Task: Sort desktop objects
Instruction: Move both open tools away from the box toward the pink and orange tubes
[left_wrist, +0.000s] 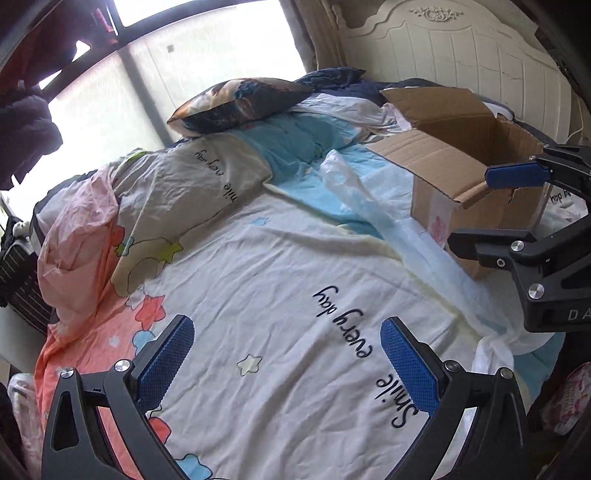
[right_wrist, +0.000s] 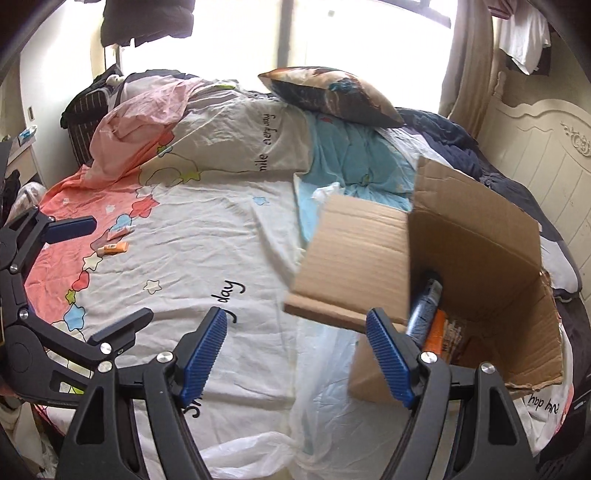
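Note:
An open cardboard box stands on the bed's right side. Inside it lie a dark blue can and an orange pack. Two small items rest on the quilt at the left: an orange tube and a pink tube. My left gripper hovers open over the white quilt, nothing between its blue pads. My right gripper is open and empty too, near the box's front flap.
A patterned quilt covers the bed. A translucent plastic bag lies beside the box. A dark pillow sits toward the window, a cream headboard behind the box. Dark bags stand off the bed's far left corner.

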